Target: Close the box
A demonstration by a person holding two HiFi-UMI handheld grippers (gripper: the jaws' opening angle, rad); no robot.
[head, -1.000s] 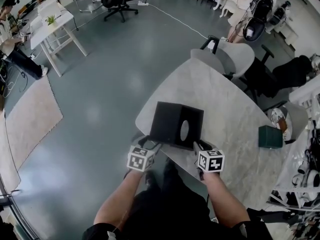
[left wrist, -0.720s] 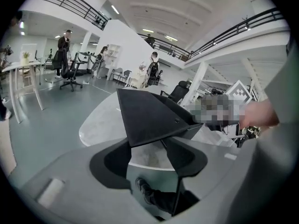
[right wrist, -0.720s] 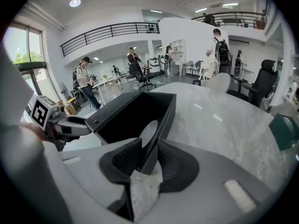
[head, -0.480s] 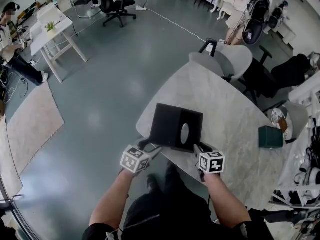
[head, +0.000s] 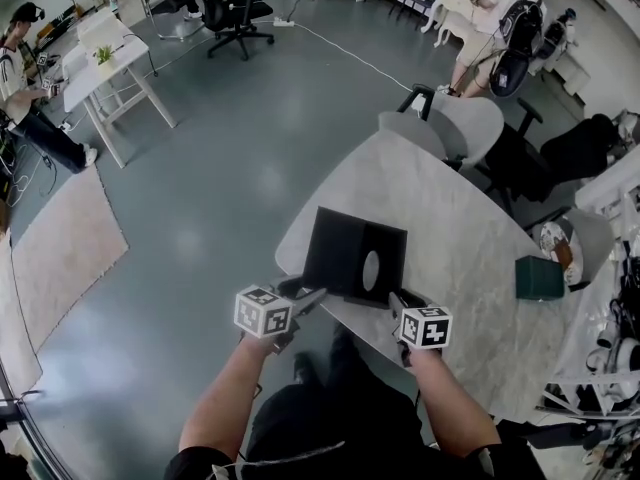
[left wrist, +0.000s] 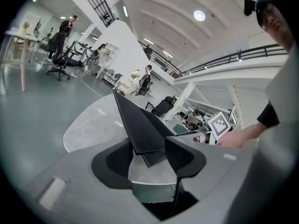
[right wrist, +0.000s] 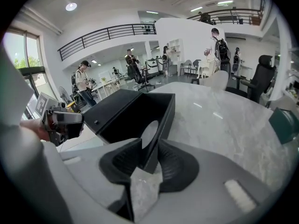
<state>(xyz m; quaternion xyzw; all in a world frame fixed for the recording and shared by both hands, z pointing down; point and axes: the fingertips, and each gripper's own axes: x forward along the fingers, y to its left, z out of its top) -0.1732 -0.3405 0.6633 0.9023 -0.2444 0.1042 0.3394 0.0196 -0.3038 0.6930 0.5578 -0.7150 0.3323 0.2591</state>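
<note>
A black box (head: 355, 258) stands at the near edge of the marble table (head: 450, 198), its inside open to view (right wrist: 135, 113). Its lid flap (left wrist: 138, 125) slants upward, with its corner between the jaws of my left gripper (left wrist: 149, 155). Those jaws have just been closing and now pinch the flap. In the head view the left gripper (head: 305, 296) is at the box's near left corner. My right gripper (right wrist: 149, 160) is shut on the near wall with the oval cutout (right wrist: 148, 133), at the box's near right corner (head: 395, 301).
A dark green box (head: 540, 276) lies on the table at the far right. Grey chairs (head: 455, 118) stand at the table's far side. The table's left rim (head: 290, 228) drops to the floor. A white desk (head: 100, 48) and people are far off.
My left gripper has risen and tipped upward, and the lid flap has come up with it. The right gripper and the box body have stayed in place.
</note>
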